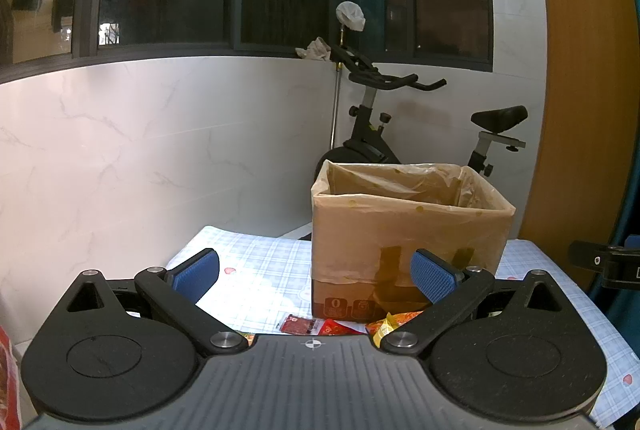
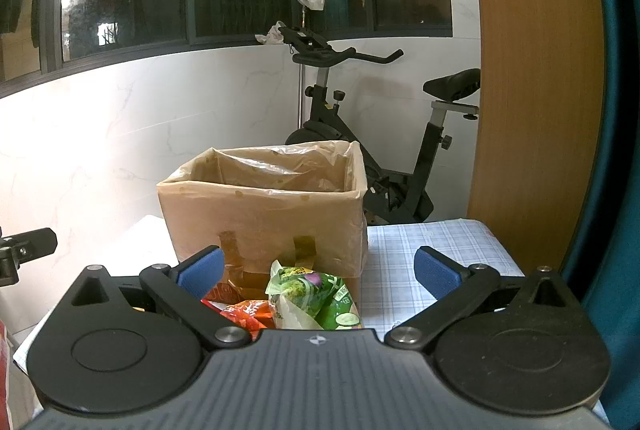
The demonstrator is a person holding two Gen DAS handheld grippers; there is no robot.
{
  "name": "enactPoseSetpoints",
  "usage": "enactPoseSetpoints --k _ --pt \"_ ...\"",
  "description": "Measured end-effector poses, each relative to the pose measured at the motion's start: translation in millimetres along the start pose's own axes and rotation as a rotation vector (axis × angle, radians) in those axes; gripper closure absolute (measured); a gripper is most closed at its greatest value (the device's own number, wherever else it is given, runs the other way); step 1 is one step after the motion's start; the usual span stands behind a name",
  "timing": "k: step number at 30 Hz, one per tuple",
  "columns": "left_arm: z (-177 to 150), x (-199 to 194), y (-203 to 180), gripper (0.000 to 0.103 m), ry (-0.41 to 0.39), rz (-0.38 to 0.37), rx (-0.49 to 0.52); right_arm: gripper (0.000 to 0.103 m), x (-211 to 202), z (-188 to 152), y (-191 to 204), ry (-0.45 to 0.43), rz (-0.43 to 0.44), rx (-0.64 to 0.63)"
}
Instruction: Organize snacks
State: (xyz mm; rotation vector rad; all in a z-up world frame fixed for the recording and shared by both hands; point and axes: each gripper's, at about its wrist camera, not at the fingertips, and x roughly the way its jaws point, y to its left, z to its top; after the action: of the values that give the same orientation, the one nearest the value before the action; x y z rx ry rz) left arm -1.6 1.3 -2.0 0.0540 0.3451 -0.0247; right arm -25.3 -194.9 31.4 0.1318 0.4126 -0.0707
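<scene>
Stood centre-right in the left wrist frame: a tall brown cardboard box lined with clear plastic, open at the top, blocking the way straight ahead. Left of it, a bare stretch of blue-checked tablecloth reaching to the white marble-patterned wall. Crowded against the box's near foot, low in the frame: a red flat snack packet and a yellow-orange packet. In the right wrist frame, centre bottom: a green-and-white salad-print bag and an orange-red packet, filling the gap before the box. Open checked cloth to the right. Behind, upper right: a black exercise bike and a wooden panel.
</scene>
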Motion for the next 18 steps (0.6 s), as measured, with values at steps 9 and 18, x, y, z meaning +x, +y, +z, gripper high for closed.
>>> enactPoseSetpoints --k 9,18 --pt "-0.1 5.6 3.5 0.0 0.055 0.009 -0.013 0.0 -0.7 -1.4 -0.8 -0.009 0.009 0.006" --pt "-11.0 31.4 17.9 0.001 0.118 0.059 -0.019 0.0 17.0 -9.9 -10.5 -0.068 0.061 0.012"
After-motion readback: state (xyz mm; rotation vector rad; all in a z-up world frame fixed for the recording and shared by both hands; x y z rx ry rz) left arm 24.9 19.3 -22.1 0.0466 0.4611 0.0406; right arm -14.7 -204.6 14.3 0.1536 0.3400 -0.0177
